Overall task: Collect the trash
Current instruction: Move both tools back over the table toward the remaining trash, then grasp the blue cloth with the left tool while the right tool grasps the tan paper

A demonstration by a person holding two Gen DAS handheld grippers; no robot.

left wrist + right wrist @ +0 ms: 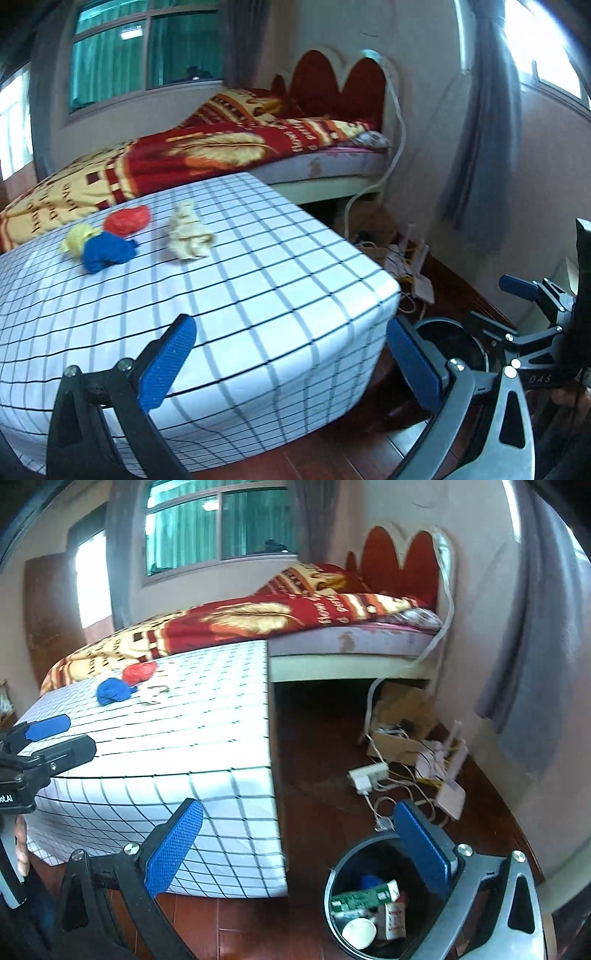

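Note:
Crumpled trash lies on a low table with a white checked cloth (258, 280): a blue wad (107, 252), a red wad (127, 219), a yellow wad (78, 238) and a cream paper wad (189, 232). My left gripper (291, 365) hangs open over the table's near corner, well short of the wads, nothing between its fingers. The right gripper (303, 849) is open too, empty, above a black trash bin (332, 882) on the floor. The bin holds a green box, a small carton and a white cup. The blue wad (112, 690) and red wad (139, 672) also show in the right wrist view.
A bed with a red and yellow blanket (207, 147) stands behind the table. On the wooden floor to the right lie a cardboard box (402, 716), a white power strip (367, 775) and tangled cables. A wall and grey curtain (546, 627) close off the right side.

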